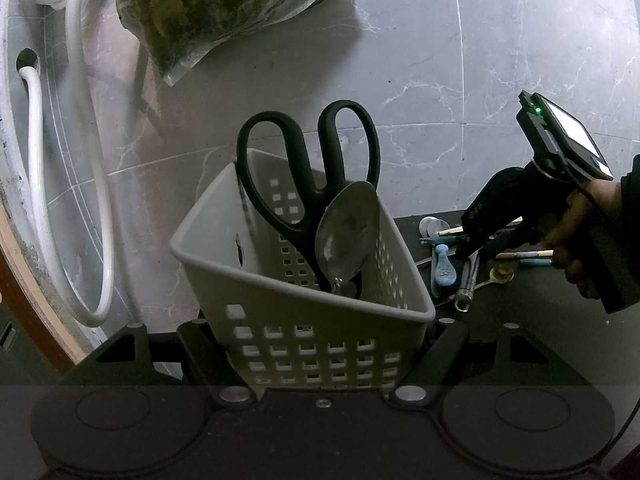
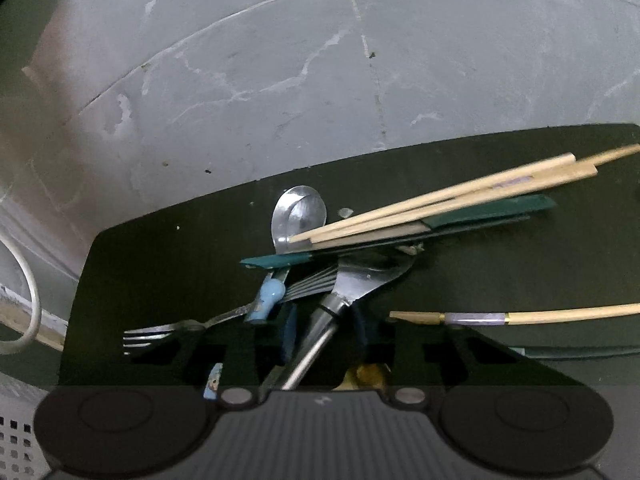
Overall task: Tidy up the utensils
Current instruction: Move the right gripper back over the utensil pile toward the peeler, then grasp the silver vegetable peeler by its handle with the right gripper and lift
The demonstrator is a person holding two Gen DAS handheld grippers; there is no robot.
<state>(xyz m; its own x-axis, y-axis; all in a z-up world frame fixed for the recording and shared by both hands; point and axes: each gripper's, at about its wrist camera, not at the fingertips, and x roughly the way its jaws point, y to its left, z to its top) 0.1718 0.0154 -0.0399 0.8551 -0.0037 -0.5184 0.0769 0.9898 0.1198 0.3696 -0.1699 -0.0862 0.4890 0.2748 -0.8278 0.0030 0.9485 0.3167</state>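
One basket (image 1: 304, 280), clamped in the left tool (image 1: 324, 340), held one pair of scissors (image 1: 316, 176) and one spoon (image 1: 348, 228). The right tool (image 2: 324, 332), narrowed, straddled one steel handle (image 2: 316, 340) on the dark surface (image 2: 160, 264), two forks (image 2: 160, 330) beside it.

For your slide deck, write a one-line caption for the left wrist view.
Left gripper clamps a perforated white basket holding black scissors and a steel spoon.

Your basket (image 1: 248, 280) mouth: scissors (image 1: 316, 168), ladle (image 1: 348, 228) fill right; left half free. Chopsticks (image 2: 440, 204) cross utensil pile.
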